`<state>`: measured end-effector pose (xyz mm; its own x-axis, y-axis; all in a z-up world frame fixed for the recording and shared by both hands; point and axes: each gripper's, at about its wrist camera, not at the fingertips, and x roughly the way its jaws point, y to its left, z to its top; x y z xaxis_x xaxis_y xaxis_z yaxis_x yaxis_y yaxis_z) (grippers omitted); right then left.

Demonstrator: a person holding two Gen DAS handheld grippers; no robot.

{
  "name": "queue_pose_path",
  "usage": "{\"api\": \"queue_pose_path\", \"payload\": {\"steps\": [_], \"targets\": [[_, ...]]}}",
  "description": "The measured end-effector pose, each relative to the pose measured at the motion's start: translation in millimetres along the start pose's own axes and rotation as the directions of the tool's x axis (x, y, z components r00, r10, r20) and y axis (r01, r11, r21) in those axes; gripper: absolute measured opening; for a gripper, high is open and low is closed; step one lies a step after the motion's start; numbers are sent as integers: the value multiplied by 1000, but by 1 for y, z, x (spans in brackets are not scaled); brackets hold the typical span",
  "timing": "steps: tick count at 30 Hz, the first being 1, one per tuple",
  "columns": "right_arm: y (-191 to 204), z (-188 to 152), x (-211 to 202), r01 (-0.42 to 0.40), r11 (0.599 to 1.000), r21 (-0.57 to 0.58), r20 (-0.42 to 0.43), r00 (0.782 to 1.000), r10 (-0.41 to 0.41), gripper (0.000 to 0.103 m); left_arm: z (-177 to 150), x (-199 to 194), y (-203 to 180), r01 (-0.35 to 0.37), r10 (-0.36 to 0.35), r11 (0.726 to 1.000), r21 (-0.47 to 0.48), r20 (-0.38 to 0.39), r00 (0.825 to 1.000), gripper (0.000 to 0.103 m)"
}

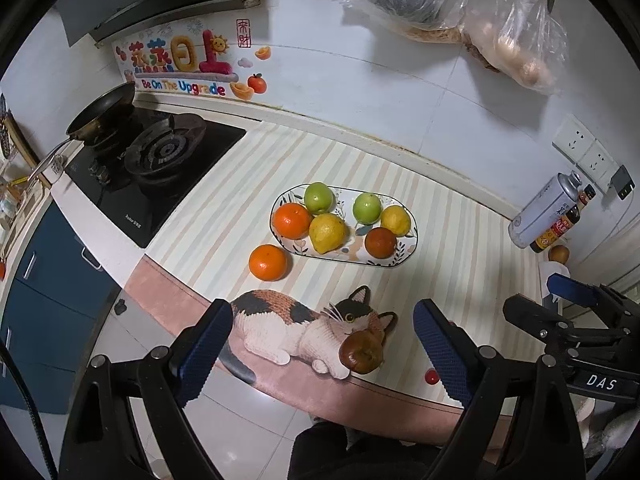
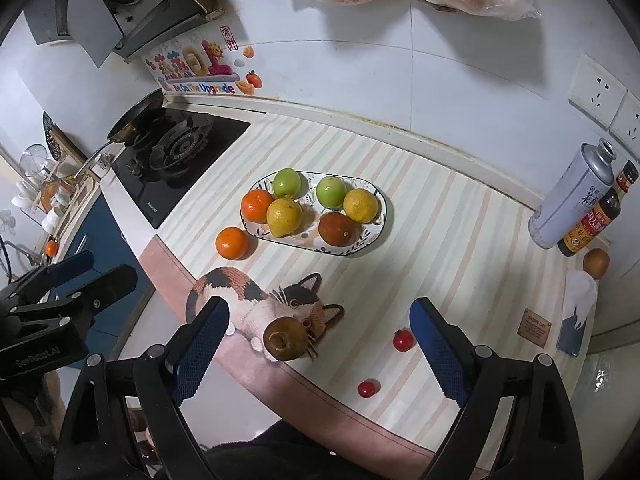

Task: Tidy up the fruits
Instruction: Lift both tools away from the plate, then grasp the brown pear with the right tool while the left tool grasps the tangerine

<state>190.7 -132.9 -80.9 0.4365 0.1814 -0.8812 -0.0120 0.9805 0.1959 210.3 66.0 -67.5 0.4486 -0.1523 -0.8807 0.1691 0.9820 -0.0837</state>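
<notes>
An oval patterned plate [image 1: 404, 258] [image 2: 376, 236] holds two green fruits, two yellow lemons, an orange and a dark red-brown fruit. A loose orange [image 1: 268, 262] [image 2: 232, 243] lies left of the plate. A brown pear-like fruit [image 1: 361, 353] [image 2: 286, 339] lies on the cat picture near the counter's front edge. Two small red fruits [image 2: 403, 340] [image 2: 367, 388] lie to its right; one shows in the left wrist view [image 1: 432, 377]. My left gripper [image 1: 322, 344] is open and empty above the front edge. My right gripper [image 2: 318, 342] is open and empty, the brown fruit between its fingers in view.
A gas stove [image 1: 160, 168] with a pan [image 1: 102, 114] is at the left. A gas canister [image 2: 572, 200], a sauce bottle [image 2: 596, 216], a brown fruit [image 2: 596, 262] and a tissue pack [image 2: 576, 312] stand at the right. Plastic bags [image 1: 460, 8] hang on the wall.
</notes>
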Motion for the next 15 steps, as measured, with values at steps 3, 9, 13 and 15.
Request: {"api": "queue_pose_path", "payload": {"steps": [3, 9, 13, 15], "targets": [[-1, 1, 1, 2, 1000, 3, 8, 1000, -2, 94, 0, 0, 3, -4, 4, 1000, -7, 4, 1000, 92], [-2, 1, 18, -16, 999, 31, -13, 1000, 17, 99, 2, 9, 12, -39, 39, 999, -15, 11, 999, 98], [-2, -1, 55, -31, 999, 42, -81, 996, 35, 99, 4, 29, 25, -88, 88, 995, -38, 2, 996, 101], [-1, -5, 83, -38, 998, 49, -137, 990, 45, 99, 3, 42, 33, -119, 118, 992, -45, -22, 993, 101]]}}
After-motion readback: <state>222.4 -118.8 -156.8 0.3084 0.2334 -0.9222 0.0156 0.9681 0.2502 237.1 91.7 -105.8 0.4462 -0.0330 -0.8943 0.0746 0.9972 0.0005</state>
